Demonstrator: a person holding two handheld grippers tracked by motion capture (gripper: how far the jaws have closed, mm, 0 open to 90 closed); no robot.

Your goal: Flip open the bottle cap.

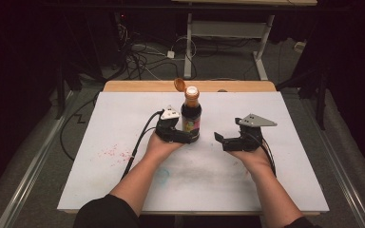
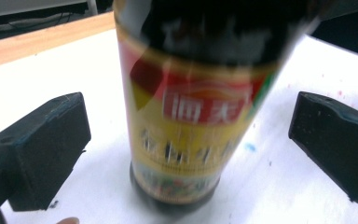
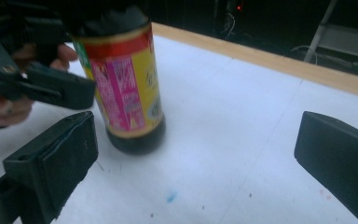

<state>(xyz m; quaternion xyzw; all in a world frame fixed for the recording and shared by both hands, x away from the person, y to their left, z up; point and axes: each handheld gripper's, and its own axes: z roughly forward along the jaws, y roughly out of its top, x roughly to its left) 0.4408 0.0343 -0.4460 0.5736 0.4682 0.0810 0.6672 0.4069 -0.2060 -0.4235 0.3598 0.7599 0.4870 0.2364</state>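
A dark sauce bottle with a yellow and red label stands upright near the middle of the white table top. Its orange flip cap hangs open to the left of the white spout. My left gripper is open at the bottle's lower body. In the left gripper view the bottle stands between the two black jaws with a gap on each side. To the right of the bottle my right gripper is open and holds nothing. In the right gripper view the bottle is ahead at the left.
Red specks and a faint blue mark stain the white top. A wooden edge runs along the far side. Beyond it are floor cables and the legs of another desk.
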